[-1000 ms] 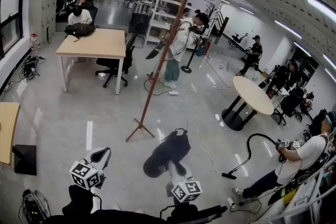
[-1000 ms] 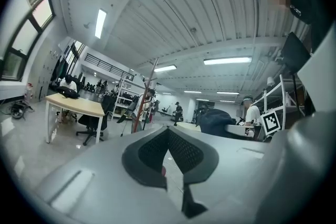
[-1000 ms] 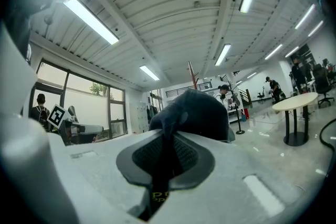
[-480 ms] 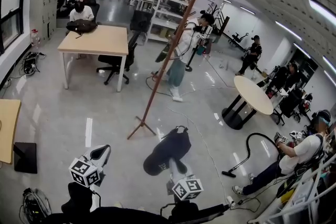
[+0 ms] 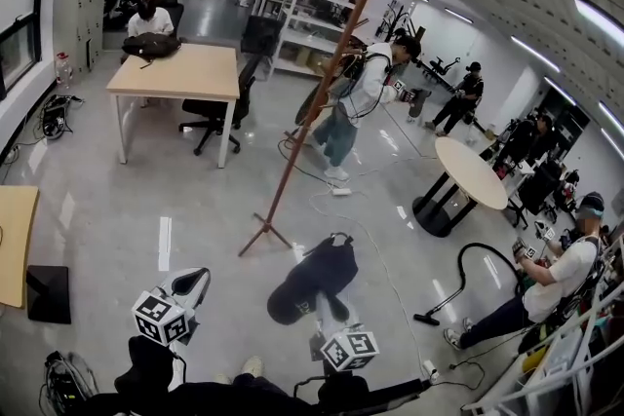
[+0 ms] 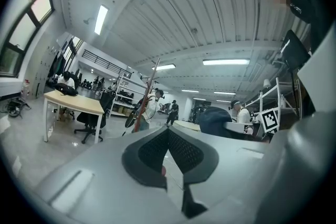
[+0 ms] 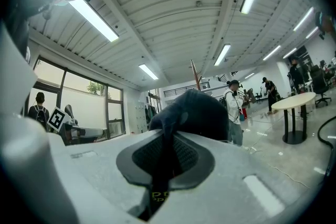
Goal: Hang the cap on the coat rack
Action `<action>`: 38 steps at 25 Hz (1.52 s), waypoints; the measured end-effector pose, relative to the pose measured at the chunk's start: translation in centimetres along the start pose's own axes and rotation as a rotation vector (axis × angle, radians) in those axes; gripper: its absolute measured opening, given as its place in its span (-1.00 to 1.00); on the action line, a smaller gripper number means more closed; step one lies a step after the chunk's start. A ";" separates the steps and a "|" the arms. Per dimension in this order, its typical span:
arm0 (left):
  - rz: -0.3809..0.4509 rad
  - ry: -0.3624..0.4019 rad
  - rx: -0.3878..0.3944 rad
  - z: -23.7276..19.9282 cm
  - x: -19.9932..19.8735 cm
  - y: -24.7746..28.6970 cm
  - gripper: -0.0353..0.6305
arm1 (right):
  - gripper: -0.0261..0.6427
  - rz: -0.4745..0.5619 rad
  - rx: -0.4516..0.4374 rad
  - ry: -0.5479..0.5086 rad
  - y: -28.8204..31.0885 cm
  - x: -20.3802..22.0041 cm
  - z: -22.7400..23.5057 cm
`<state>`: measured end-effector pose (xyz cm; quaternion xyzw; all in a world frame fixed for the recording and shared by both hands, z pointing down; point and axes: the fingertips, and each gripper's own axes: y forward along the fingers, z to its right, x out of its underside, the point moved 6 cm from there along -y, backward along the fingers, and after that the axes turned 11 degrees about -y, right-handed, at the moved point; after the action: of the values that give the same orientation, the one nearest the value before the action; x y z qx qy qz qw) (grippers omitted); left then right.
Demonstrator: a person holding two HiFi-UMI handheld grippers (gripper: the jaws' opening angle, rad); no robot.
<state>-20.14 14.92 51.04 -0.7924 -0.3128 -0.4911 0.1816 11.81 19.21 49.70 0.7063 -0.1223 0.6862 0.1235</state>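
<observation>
The right claw (image 5: 326, 309) is clenched on the cap (image 5: 314, 276): in the right gripper view a dark strip of the cap's fabric runs down between its two pads (image 7: 181, 157), which press on it from both sides, and the rounded dark crown (image 7: 195, 113) rises just beyond the tips. In the head view the cap is held out in front of the person, above the glossy floor (image 5: 107, 209), with its brim toward the lower left.

The left claw (image 5: 193, 280) is shut with nothing in it; in the left gripper view its pads (image 6: 186, 152) meet at the tips. It sits to the left of the cap, apart from it.

The coat rack (image 5: 310, 117) is a slim brown wooden pole on splayed feet, leaning in the head view with its top to the right. It stands well apart from the cap, further out on the floor. A person in a light top (image 5: 369, 93) walks just beyond its upper part. To the left of the rack stands a wooden worktop (image 5: 185, 75) with a black bag (image 5: 150, 45) on it
</observation>
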 end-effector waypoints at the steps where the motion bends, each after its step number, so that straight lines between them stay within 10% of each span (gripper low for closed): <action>1: 0.000 -0.003 0.000 -0.1 0.1 0.3 -0.89 | -0.89 -0.001 -0.003 0.000 0.2 0.1 0.1; 38: 0.021 0.016 -0.031 -6.6 -4.6 18.8 -0.89 | -0.89 0.017 -0.055 0.016 17.4 1.1 12.9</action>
<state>-13.33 -4.38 50.30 -0.7946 -0.2953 -0.5001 0.1770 18.02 -1.55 50.60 0.6962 -0.1460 0.6892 0.1379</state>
